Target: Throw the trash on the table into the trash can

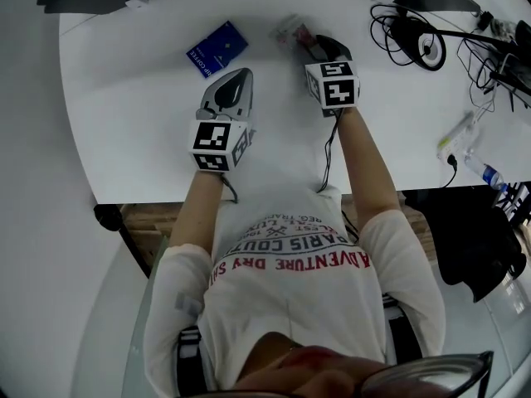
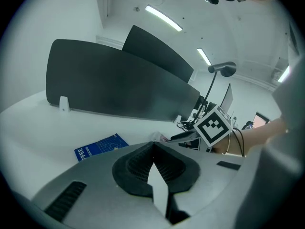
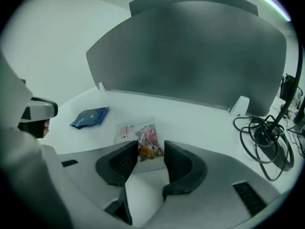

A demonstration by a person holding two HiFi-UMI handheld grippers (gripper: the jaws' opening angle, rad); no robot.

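Nearest the head camera is the person's white printed T-shirt [image 1: 290, 305], with both forearms reaching out over the white table [image 1: 124, 139]. Left gripper [image 1: 238, 77]: jaws closed together with nothing between them, as its own view confirms [image 2: 152, 149]. It hangs over bare tabletop, short of the blue rectangular foil coffee packet [image 1: 216, 48], which lies flat near the far edge. Right gripper [image 1: 322, 48]: jaws wide apart and holding nothing. Its own view [image 3: 150, 151] shows the clear plastic snack wrapper with pink and orange print [image 3: 143, 140] lying flat on the table just beyond the tips and in line with the gap, with no pad pressing on it. Progress: neither piece of trash has been lifted, so the task stands at its start (the right side looks set for a first pick, though that is a judgement only). Both items remain to be gripped, carried off and dropped. Limits of observation: the trash can appears in no view, so its place cannot be stated. In the head view the wrapper is partly covered by the right gripper and faint against the white surface. Whether the right tips touch the tabletop cannot be told. Black cables [image 1: 406, 36] lie well apart at the far right, and a dark partition panel [image 3: 190, 56] closes off the back of the table.
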